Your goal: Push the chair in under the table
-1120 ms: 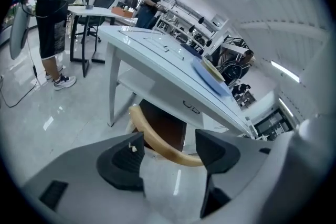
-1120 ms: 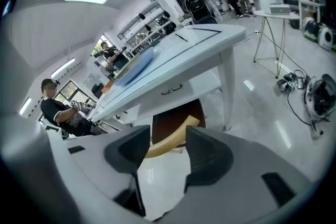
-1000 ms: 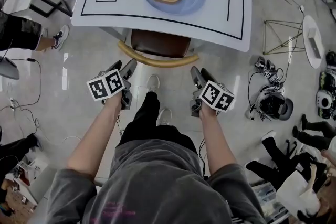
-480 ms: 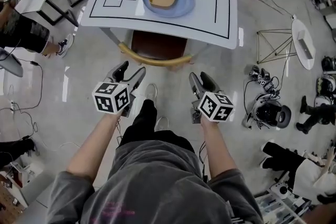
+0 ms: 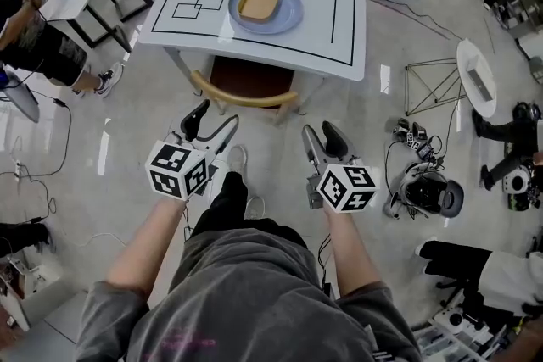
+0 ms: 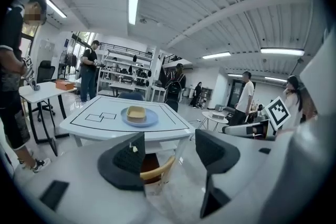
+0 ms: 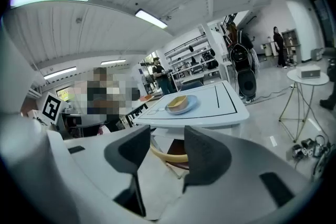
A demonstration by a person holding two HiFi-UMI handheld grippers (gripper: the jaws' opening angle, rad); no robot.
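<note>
1. The chair [image 5: 250, 80] has its brown seat tucked under the white table [image 5: 322, 21]. Only its back pokes out. The push looks done, or nearly done.
2. The left gripper [image 5: 212, 121] and right gripper [image 5: 322, 140] are both spread wide and hold nothing. They are near the chair, not touching it.
3. The chair back is a smooth, curved bar of yellow wood. The table top is flat and shiny, with black lines.

We see open floor [image 5: 276, 136] before the chair [image 5: 246, 98]; the table [image 5: 344, 21] overhangs its seat; gear [image 5: 424, 192] clutters one side.
</note>
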